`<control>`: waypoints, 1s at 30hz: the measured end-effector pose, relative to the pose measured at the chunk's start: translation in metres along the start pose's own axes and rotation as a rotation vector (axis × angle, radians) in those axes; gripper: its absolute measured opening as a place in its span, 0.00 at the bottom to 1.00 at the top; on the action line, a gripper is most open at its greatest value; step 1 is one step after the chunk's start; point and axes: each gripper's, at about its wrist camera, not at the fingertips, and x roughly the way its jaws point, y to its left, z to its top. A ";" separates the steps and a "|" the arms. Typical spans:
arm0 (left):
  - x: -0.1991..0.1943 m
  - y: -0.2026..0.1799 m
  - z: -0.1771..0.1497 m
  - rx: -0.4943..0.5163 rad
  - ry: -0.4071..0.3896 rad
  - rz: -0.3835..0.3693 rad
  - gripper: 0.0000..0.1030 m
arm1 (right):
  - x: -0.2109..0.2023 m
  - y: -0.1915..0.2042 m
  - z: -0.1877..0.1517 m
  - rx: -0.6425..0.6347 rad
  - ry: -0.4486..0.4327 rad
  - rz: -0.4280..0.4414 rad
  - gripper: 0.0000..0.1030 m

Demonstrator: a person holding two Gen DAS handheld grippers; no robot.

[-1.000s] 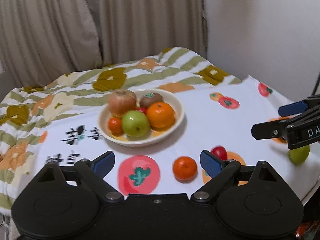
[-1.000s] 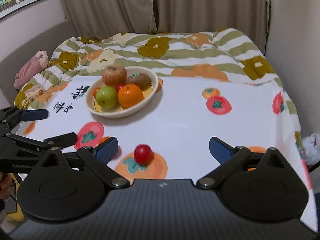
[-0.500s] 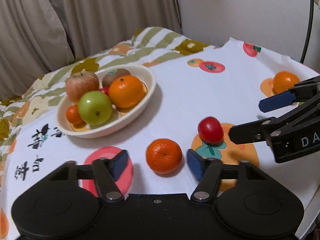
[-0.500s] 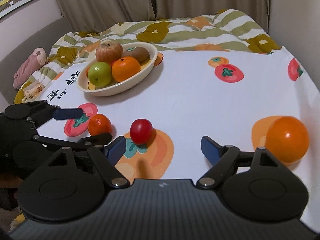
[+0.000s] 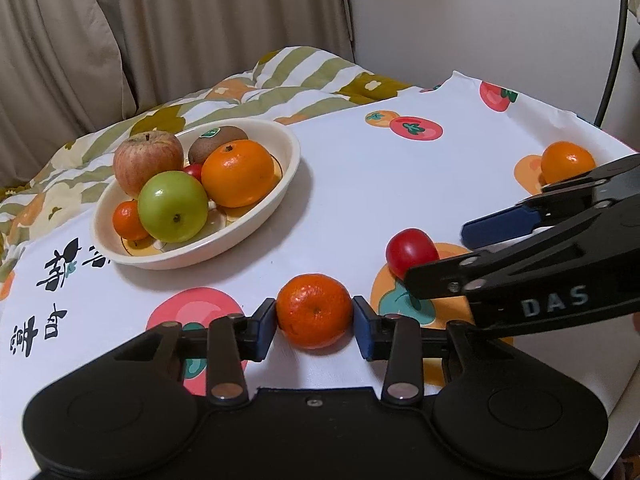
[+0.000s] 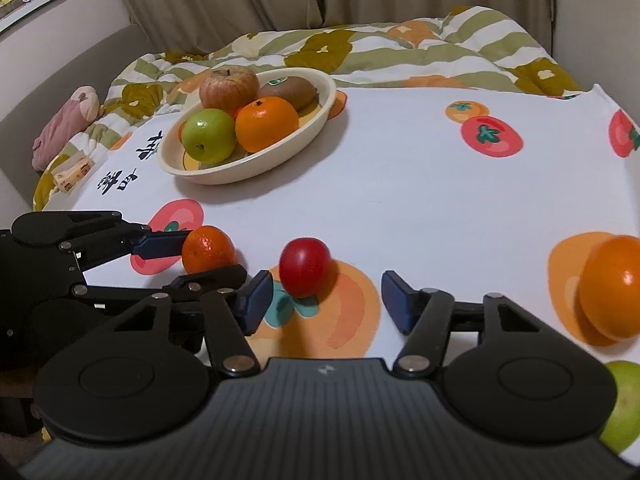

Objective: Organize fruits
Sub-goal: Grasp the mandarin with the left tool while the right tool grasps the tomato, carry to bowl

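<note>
Left gripper (image 5: 315, 322): a small mandarin (image 5: 314, 311) is being clenched between its blue pads, both pads pressing on the fruit's sides; the fruit is being kept low over the tablecloth (image 5: 360, 184), near the bowl (image 5: 280, 190) on its front side.
Right gripper (image 6: 326, 300): its jaws are being held apart with nothing between the pads; a red plum-like fruit (image 6: 305, 267) is lying just ahead of the gap, nearer the left pad and not touched by either.
Bowl: a cream dish, being used as the landmark here; it is being filled by a reddish apple (image 5: 148, 162), a green apple (image 5: 173, 206), a large orange (image 5: 238, 173), a kiwi with a sticker (image 5: 218, 143), a small mandarin at the rim (image 5: 129, 220) and a small red fruit (image 5: 195, 170) partly hidden between the others.
Red fruit on the cloth: it is being seen well in front of the bowl and to its right, resting on a printed orange persimmon.
Loose orange (image 6: 610, 286): it is lying far right of the bowl, well apart from it, near the table's edge.
Loose green apple (image 6: 622, 406): it is being partly hidden behind the right gripper's body, farther from the bowl than the orange.
Behind the bowl: a striped flowered quilt (image 6: 400, 46) and beige curtains (image 5: 180, 28) are being shown.
</note>
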 end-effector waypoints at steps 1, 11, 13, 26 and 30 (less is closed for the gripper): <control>-0.001 0.000 0.000 -0.001 0.001 0.000 0.43 | 0.002 0.001 0.001 -0.004 0.000 0.003 0.69; -0.006 0.003 -0.004 -0.018 0.004 0.012 0.42 | 0.011 0.010 0.004 -0.052 -0.007 0.013 0.45; -0.008 0.005 -0.005 -0.026 0.004 0.022 0.42 | 0.011 0.011 0.004 -0.053 -0.008 0.011 0.44; -0.038 0.022 -0.003 -0.130 -0.011 0.064 0.42 | -0.012 0.030 0.018 -0.089 -0.042 0.051 0.44; -0.056 0.029 0.005 -0.144 -0.035 0.085 0.42 | -0.025 0.039 0.030 -0.106 -0.065 0.062 0.44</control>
